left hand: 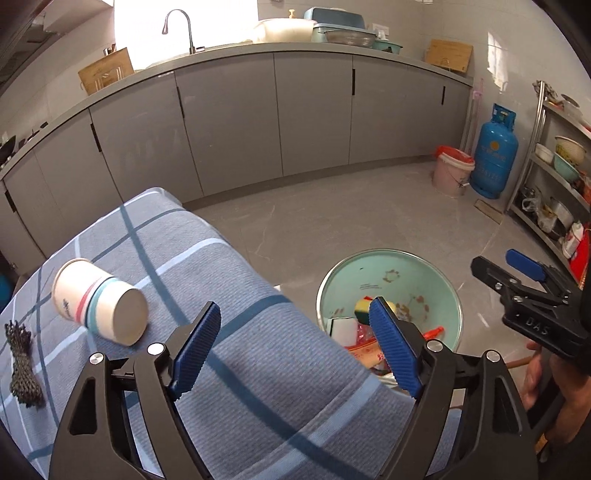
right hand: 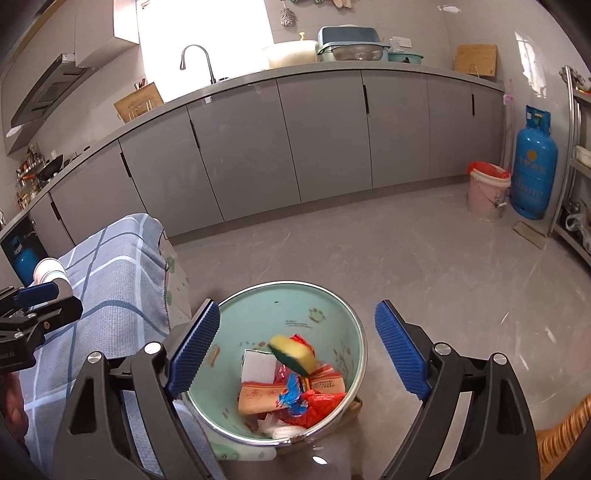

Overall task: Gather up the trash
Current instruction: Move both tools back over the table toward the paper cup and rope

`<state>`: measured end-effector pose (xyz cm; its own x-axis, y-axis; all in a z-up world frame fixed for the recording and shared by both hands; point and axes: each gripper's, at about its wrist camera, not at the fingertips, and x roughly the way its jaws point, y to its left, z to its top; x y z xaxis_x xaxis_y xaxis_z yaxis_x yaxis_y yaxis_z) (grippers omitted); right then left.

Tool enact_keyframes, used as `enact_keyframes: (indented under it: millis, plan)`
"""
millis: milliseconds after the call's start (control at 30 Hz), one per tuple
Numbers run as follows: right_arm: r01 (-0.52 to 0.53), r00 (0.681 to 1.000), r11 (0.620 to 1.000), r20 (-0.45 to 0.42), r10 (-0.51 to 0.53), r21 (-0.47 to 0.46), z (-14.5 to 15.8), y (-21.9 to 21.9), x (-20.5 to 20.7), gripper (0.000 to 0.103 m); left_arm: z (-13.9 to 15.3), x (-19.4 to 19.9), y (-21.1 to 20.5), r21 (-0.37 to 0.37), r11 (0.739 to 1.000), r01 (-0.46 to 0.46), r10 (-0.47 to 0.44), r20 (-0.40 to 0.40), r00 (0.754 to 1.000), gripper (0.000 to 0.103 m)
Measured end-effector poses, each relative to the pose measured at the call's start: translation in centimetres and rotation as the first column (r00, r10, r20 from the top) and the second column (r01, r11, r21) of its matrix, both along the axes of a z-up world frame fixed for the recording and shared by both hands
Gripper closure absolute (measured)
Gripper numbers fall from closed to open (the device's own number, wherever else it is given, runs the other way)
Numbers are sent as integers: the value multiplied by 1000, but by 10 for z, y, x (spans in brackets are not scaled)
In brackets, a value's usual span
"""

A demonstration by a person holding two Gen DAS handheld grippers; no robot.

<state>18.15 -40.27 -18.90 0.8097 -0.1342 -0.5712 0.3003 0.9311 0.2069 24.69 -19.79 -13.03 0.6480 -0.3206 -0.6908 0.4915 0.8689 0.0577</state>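
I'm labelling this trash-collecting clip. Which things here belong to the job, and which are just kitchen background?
Part of the job:
- paper cup on its side on the checked cloth
- black cord bundle
- mint-green basin holding the sponge and wrappers

Background:
- blue gas cylinder
- pink bucket
- faucet
- cutting board

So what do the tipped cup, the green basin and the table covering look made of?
Cup: likely paper, matte white with printed stripes and a thin rolled rim. Basin: seemingly enamelled metal, glossy mint inside, with a bright silvery rim. Covering: woven fabric, blue-grey check with visible ribbed texture, draping softly over the table edge.
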Motion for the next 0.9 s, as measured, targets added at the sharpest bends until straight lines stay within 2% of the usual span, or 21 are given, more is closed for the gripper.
enact_keyframes:
  millis: [133,267,400,900]
  plan:
    - [0,1000,1000,17,0,-8,11,6,-6,11,10,-8,14,-2,1000,-25,25,32,999,21]
    - [-10,999,1000,32,10,-13,21,16,-9,11,22,-14,30,-8,998,-55,56,59,997,15]
    - [-48,998,999,41,49,-20,30,37,-6,11,27,-23,48,-4,997,-81,81,79,994,14]
    - [-217,975,975,31,219,-53,43,126,15,11,31,-26,133,-19,972,-236,236,66,969,13]
